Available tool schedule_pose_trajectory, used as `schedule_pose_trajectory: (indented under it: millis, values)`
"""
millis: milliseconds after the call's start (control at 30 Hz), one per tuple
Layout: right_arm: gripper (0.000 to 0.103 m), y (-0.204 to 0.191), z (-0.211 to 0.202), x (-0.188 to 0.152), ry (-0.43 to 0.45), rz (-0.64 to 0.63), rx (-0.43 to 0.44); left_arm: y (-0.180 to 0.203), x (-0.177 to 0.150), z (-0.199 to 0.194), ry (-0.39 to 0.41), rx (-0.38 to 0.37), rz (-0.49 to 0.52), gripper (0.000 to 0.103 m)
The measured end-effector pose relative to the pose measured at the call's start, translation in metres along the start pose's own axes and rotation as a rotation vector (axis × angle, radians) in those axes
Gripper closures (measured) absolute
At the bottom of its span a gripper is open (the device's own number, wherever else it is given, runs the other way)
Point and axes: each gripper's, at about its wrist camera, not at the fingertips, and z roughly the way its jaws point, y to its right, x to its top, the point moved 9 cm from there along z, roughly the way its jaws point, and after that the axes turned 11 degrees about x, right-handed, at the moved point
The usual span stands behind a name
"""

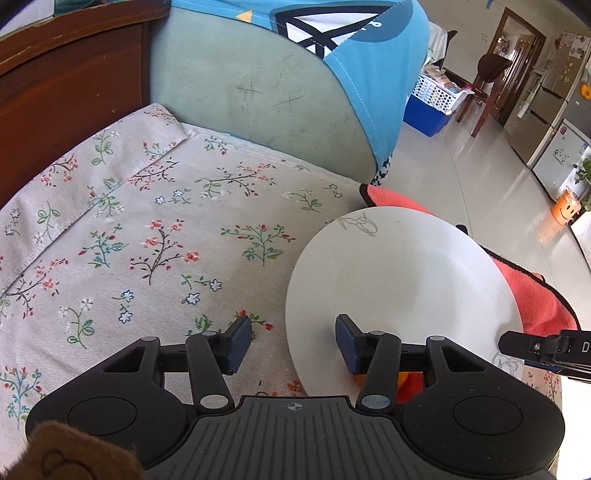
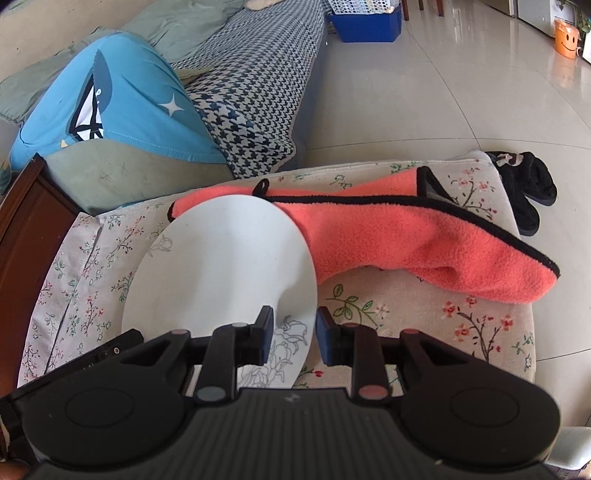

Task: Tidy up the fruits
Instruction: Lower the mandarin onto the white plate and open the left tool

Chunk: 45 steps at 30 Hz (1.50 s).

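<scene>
A white plate [image 1: 399, 280] with faint line drawings sits tilted on the floral cushion [image 1: 147, 240], its far side resting on a coral towel [image 1: 535, 299]. My left gripper [image 1: 293, 343] is open, its right finger over the plate's near rim. A bit of orange fruit [image 1: 400, 378] shows under that rim behind my finger. In the right wrist view my right gripper [image 2: 293, 334] has its jaws on either side of the plate [image 2: 221, 258] at its near right edge, with a gap showing; it looks open. The coral towel [image 2: 424, 236] lies to the right of it.
A green and blue pillow [image 1: 277, 85] stands behind the cushion, against a dark wooden frame [image 1: 66, 77]. A houndstooth sofa [image 2: 255, 85] runs beyond. Black slippers [image 2: 524, 192], a blue crate [image 2: 369, 22] and an orange bucket [image 2: 567, 37] stand on the tiled floor.
</scene>
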Motion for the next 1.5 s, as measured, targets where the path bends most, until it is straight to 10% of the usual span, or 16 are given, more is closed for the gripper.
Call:
schedule_pose_trajectory:
  millis: [400, 1500]
  values:
    - [0.079, -0.006, 0.007, 0.001, 0.002, -0.063, -0.03, 0.01, 0.001, 0.002, 0.01, -0.06, 0.025, 0.065]
    - [0.073, -0.038, 0.02, -0.016, -0.065, -0.158, 0.037, -0.031, -0.032, -0.042, 0.006, 0.06, 0.059, 0.065]
